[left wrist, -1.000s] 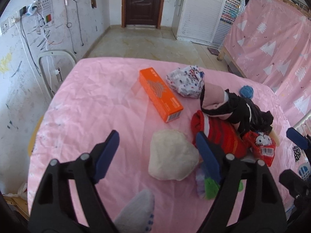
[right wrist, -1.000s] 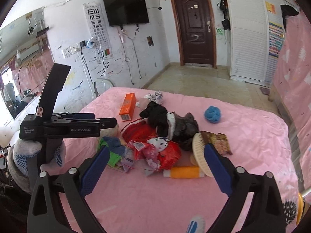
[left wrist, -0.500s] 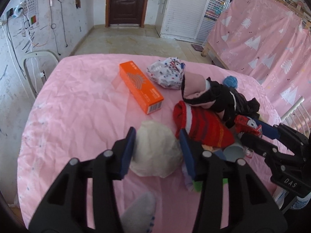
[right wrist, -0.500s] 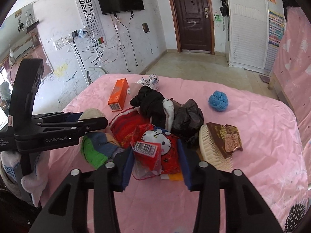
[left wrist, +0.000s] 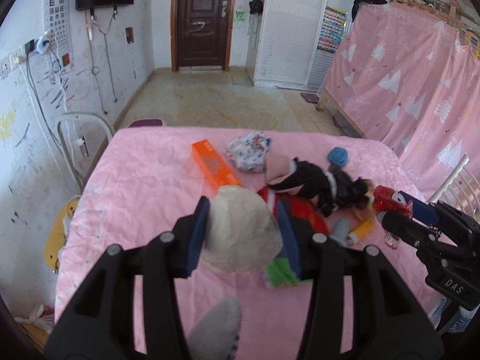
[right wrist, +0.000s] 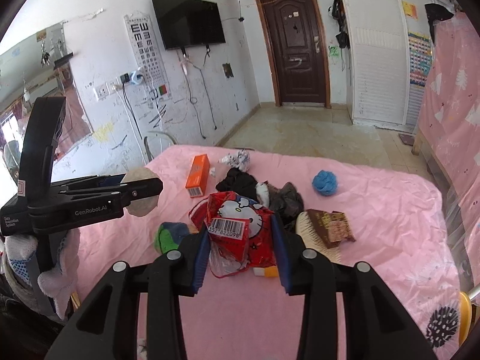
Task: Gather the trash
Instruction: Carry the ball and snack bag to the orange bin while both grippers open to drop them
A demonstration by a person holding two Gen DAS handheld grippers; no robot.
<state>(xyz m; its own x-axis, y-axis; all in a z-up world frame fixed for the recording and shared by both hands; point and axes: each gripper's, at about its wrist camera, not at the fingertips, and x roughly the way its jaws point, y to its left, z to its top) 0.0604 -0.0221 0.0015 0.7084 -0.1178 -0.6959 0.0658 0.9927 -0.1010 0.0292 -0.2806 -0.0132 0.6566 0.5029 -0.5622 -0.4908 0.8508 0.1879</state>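
Note:
My left gripper is shut on a beige crumpled wad and holds it above the pink bed. From the right wrist view the same left gripper shows at the left with the wad between its blue pads. My right gripper is shut on a red cartoon-cat wrapper with a barcode label, raised off the bed. The left wrist view shows the right gripper at the right edge with the red wrapper.
On the bed lie an orange box, a printed crumpled bag, a blue ball, dark clothing, a red garment, a green-blue item, a brush with a brown wrapper and an orange tube. A chair stands at left.
Both grippers went from wide open to closed: the left on the beige wad, the right on the red wrapper. Both then rose, lifting their items off the bed.

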